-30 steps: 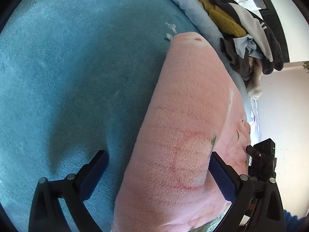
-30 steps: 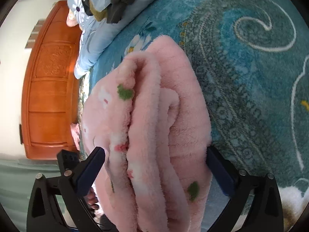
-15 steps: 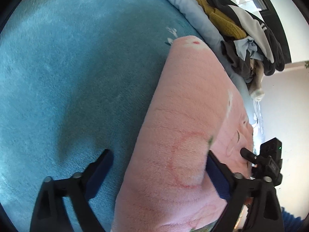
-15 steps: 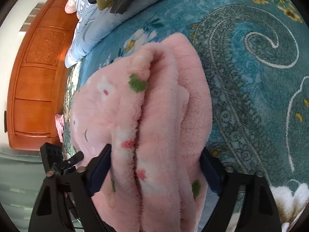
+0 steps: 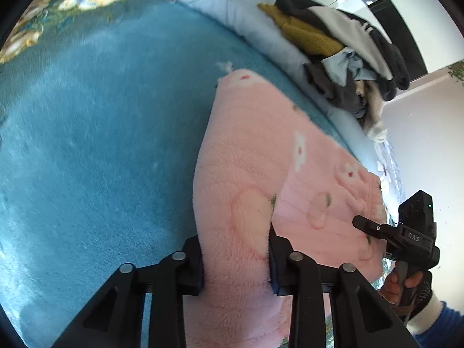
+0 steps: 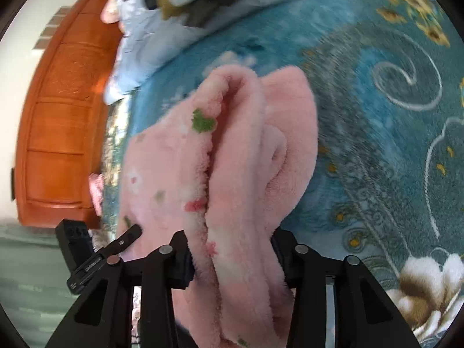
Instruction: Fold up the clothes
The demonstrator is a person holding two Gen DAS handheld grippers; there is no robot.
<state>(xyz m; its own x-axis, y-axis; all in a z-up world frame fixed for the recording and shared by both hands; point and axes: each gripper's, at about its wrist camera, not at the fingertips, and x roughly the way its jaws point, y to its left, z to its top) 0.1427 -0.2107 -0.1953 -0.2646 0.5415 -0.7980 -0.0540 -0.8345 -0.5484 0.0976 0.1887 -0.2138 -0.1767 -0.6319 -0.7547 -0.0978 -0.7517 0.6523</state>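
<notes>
Left wrist view: pink fleece garment point(image 5: 246, 179), folded into a thick bundle, lying on a teal plush blanket point(image 5: 95, 133). Left gripper point(image 5: 236, 264) low in the frame, jaws closing, both pads already pressed into the near edge of the fleece, cloth bunched between them. Small flower and fruit prints scattered over the pink surface. Farther back, a pale blue quilt point(image 5: 229, 3) with a heap of unfolded clothes point(image 5: 342, 43) on top, mustard, black, grey and light blue pieces mixed together. At the right edge, right gripper point(image 5: 374, 229) seen from the side, one finger against the far end of the bundle, a person's hand point(image 5: 397, 284) on its handle, white cuff and blue sleeve below.

Right wrist view: same bundle point(image 6: 232, 174) seen end-on, several fleece layers stacked and curling. Right gripper point(image 6: 232, 258) with jaws closing, pads squeezing the layered end from both sides. Blanket point(image 6: 391, 121) here patterned with white scrolls and yellow flowers. Left gripper point(image 6: 124, 237) at lower left, fingertip touching the fleece. Orange wooden headboard point(image 6: 63, 121) at left, pale quilt point(image 6: 145, 43) and blurred clothes above.
</notes>
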